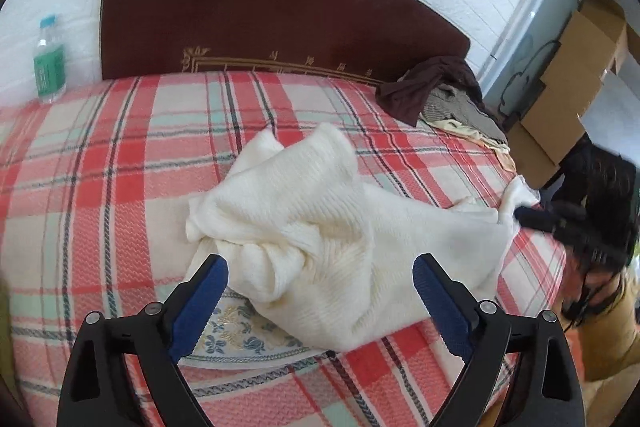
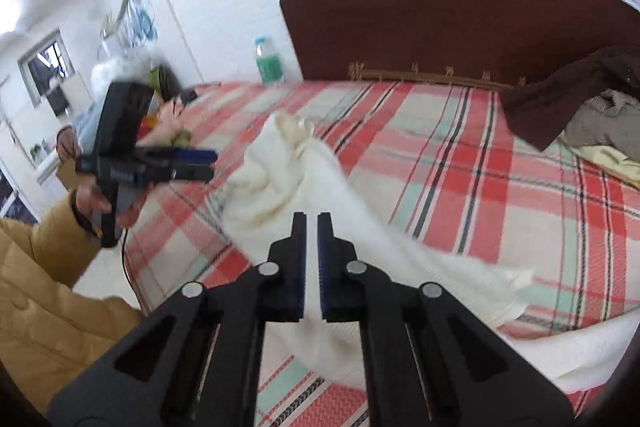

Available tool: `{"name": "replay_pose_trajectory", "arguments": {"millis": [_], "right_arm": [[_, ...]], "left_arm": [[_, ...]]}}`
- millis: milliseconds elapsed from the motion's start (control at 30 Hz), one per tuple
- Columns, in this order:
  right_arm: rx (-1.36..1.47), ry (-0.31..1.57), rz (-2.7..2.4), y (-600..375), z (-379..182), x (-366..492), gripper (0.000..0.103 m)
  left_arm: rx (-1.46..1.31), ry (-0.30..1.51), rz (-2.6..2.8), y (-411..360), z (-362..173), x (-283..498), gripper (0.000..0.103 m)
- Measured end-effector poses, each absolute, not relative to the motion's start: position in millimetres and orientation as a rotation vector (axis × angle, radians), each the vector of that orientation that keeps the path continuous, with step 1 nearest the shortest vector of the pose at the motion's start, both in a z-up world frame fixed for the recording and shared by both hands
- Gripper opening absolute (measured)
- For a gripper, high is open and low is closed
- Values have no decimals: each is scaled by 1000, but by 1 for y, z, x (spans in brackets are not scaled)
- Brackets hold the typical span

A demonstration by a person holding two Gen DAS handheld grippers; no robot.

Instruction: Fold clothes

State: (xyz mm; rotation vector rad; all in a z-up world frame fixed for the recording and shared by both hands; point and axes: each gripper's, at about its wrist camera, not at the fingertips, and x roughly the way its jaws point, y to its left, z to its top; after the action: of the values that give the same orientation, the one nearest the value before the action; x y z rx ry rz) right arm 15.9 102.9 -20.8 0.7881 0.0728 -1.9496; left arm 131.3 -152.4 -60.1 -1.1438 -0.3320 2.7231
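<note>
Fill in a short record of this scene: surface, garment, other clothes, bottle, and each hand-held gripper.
surface: plaid bed
garment: white sweater, crumpled mid-bed
other clothes: dark pile by the headboard
bottle: upright, beside the headboard
left hand-held gripper: open over the sweater, holding nothing
right hand-held gripper: shut, apparently pinching the sweater's edge

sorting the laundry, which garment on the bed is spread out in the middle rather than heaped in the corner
The white knit garment, lying alone mid-bed. The dark brown garment is heaped with grey and yellowish clothes by the headboard.
</note>
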Motion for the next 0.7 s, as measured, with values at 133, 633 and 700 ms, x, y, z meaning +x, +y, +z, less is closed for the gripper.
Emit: {"name": "replay_pose_trajectory", "arguments": {"millis": [133, 633, 700], "right_arm": [[851, 145, -1921, 100, -20, 9, 7], [897, 663, -1742, 60, -119, 96, 13], [892, 649, -1759, 62, -119, 98, 64]], "left_arm": [[-1102, -35, 2694, -120, -53, 147, 100], [-1383, 2, 2613, -105, -113, 116, 100], [-1385, -36, 2616, -110, -113, 115, 100]]}}
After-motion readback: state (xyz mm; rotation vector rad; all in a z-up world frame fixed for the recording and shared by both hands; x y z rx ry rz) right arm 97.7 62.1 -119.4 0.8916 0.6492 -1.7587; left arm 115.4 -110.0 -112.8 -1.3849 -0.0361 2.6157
